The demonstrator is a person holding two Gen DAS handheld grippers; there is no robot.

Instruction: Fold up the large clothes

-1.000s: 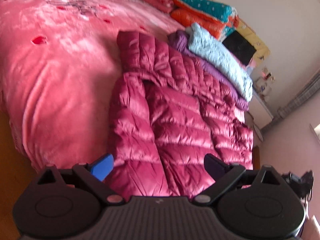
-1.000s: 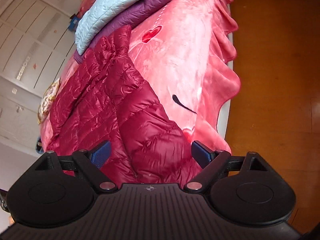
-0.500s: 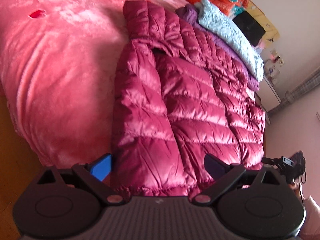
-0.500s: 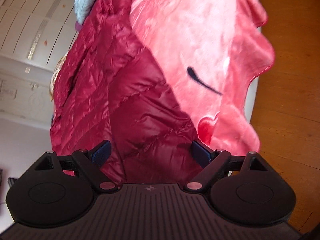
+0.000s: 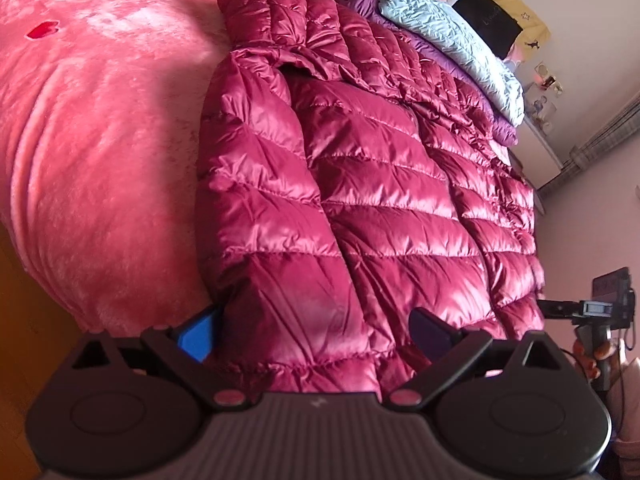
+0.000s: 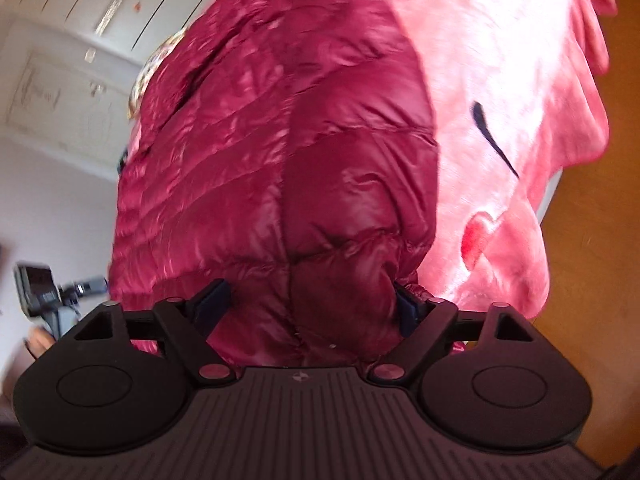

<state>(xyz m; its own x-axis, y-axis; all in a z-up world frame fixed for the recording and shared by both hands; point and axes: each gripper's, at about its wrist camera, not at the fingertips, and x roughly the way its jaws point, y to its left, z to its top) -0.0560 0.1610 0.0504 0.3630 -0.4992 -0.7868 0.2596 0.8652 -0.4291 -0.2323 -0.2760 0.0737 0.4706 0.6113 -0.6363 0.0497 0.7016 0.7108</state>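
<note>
The bed, under a pink plush blanket (image 5: 100, 152) w/ red hearts, fills most of both views; the blanket's ruffled edge hangs over the side toward the wood floor (image 6: 592, 240) on the right. Plenty of bare blanket lies left of the jacket in the left wrist view and right of it in the right wrist view.

The maroon down jacket (image 5: 360, 200) lies spread on the bed, hem toward both cameras, collar end far. One sleeve is folded in along the body's left side. Its far long edge touches a purple jacket (image 5: 472, 76), w/ a light blue jacket (image 5: 448, 40) stacked on that. More bedding, orange and teal, sits at the top edge, cut off.

Left gripper (image 5: 314, 334): fingers spread wide, straddling the sleeve end and hem corner; blue pad (image 5: 196, 336) just beside the fabric edge, not clamped.

Right gripper (image 6: 310, 312): fingers wide too, one each side of the jacket's other hem corner; fabric bulges between them. Whether the pads touch cloth can't be told; view is blurred.

White wardrobe doors (image 6: 60, 60) sit in the background, smeared. The other handheld unit shows at each frame edge, partly cut off.
</note>
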